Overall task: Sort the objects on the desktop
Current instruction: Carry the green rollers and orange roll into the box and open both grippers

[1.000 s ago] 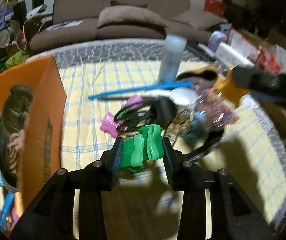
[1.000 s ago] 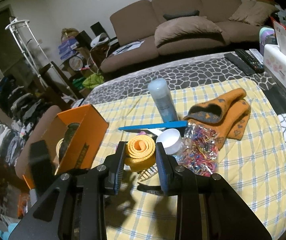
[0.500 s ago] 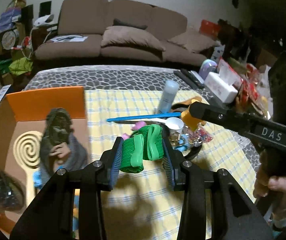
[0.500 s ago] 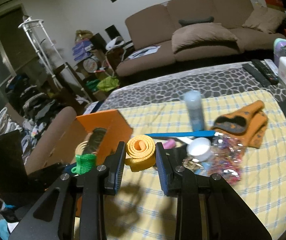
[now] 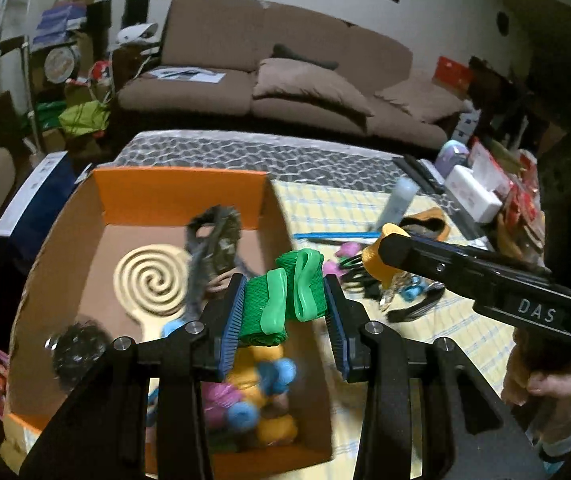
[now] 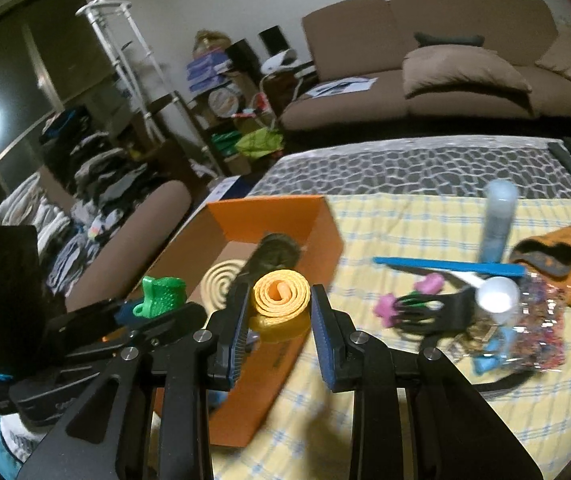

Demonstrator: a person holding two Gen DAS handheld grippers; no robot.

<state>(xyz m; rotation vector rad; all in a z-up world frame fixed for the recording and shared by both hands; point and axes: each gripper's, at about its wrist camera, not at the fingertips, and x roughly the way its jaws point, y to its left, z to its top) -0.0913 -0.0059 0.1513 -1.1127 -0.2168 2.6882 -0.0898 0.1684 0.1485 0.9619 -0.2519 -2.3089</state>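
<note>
Both claws swung from clutter toward orange cardboard box [image 5: 181, 196]: left claw [image 5: 283, 304] grips green mesh roll [image 5: 281, 300] above it, right claw [image 6: 279, 306] grips yellow rolled band [image 6: 281, 296] at its edge. Drop-off looks next.

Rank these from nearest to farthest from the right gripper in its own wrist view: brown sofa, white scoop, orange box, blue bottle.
From the right gripper:
1. Orange box, directly below and left.
2. White scoop, on the right.
3. Blue bottle, upright behind the scoop.
4. Brown sofa, beyond the table.
</note>
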